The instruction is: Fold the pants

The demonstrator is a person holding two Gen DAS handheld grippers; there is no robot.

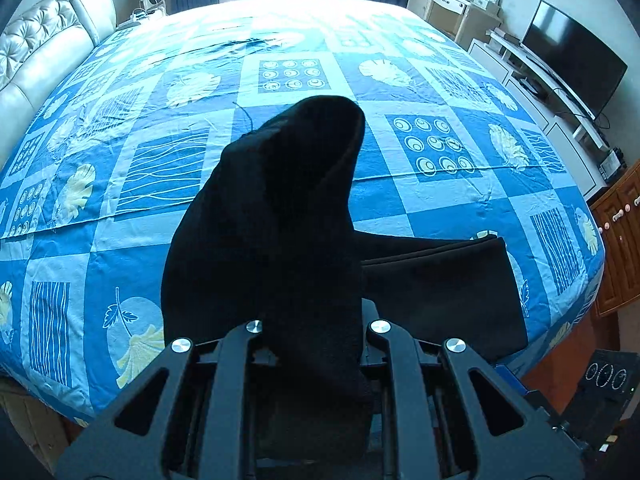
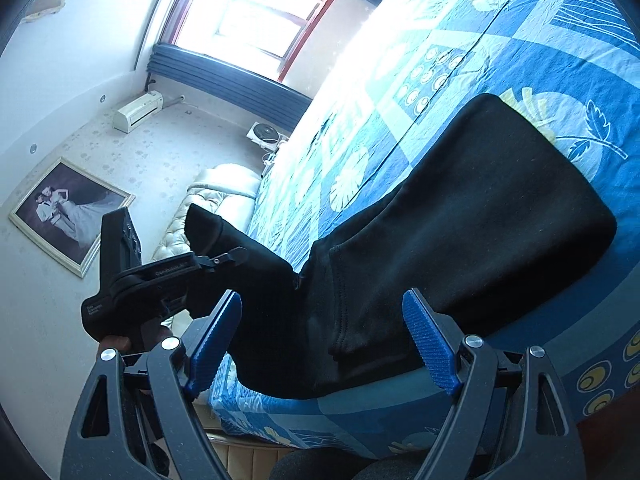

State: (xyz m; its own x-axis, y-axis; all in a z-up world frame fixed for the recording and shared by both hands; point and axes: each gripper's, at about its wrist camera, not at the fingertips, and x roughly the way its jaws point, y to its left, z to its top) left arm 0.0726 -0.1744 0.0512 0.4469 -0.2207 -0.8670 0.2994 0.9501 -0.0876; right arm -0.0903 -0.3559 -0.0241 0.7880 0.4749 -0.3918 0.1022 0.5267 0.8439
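Black pants (image 1: 280, 216) lie partly on the blue patterned bed (image 1: 420, 200). My left gripper (image 1: 316, 336) is shut on one end of the pants and holds it lifted off the bed; the cloth drapes over the fingers and hides them. The rest of the pants lies folded flat to the right (image 1: 448, 284). In the right wrist view the pants (image 2: 460, 220) stretch from the bed up to my left gripper (image 2: 224, 260) at the left. My right gripper (image 2: 324, 344) is open, its blue pads (image 2: 432, 344) on either side of the pants' near edge, not closed on it.
The bed's near edge (image 2: 320, 420) runs just beyond my right gripper. A padded headboard (image 1: 44, 48) stands at the left, a TV (image 1: 572, 56) on a white stand at the right, a wooden cabinet (image 1: 620, 240) beside it. A framed photo (image 2: 68, 216) hangs on the wall.
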